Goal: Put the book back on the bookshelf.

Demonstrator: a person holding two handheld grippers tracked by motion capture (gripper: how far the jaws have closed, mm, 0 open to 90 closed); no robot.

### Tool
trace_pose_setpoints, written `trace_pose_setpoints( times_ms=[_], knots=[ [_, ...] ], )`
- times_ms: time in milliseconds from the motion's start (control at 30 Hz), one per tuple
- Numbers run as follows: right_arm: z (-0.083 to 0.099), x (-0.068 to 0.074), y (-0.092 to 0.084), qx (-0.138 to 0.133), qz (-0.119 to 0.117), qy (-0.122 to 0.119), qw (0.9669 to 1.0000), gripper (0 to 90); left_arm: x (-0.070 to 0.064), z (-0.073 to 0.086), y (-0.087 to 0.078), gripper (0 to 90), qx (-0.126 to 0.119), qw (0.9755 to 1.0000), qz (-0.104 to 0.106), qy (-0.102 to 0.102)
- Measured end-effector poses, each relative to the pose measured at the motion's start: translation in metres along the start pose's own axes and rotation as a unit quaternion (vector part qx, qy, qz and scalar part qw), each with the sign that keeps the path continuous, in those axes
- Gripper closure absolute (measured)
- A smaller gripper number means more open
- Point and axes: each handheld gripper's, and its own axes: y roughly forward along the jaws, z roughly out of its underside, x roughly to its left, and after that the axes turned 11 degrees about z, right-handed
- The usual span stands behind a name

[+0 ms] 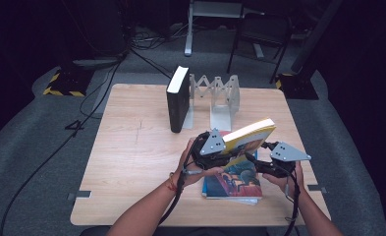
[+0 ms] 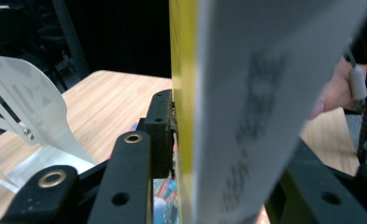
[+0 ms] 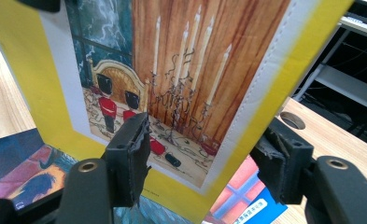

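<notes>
- My left gripper (image 1: 230, 150) holds the yellow book (image 1: 249, 135) by its thickness. In the left gripper view one jaw lies flat against the yellow cover (image 2: 183, 93) and the page edges (image 2: 265, 107) fill the gap to the other jaw.
- No earlier picture is at hand, so I tell only the clamp as it stands: narrow enough to press on the book.
- The book is lifted and tilted over the table (image 1: 131, 147), spine low toward me, far corner raised, above a stack of flat books (image 1: 234, 182).
- My right gripper (image 1: 264, 164) sits low at the book's near right side. In the right gripper view its jaws stand apart, with the cover picture of candles and red soldiers (image 3: 172, 93) right in front of them.
- One right jaw overlaps the cover and the other stands off the book's edge; I think neither presses on it, though the view is too close to be sure.
- Farther back a black book (image 1: 177, 98) stands upright against the grey rack (image 1: 220, 96), touching its left end.
- The stack's blue and orange cover (image 3: 27, 163) shows below the yellow book.
</notes>
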Motion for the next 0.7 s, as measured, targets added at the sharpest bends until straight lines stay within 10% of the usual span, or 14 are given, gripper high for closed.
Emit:
trace_pose_setpoints(
  times_ms=[700],
  knots=[
    [0.001, -0.008, -0.003, -0.007, 0.009, 0.023, 0.9997, 42.0, 0.008, -0.012, -0.006, 72.6, -0.021, 0.9997, -0.016, -0.001]
  ],
)
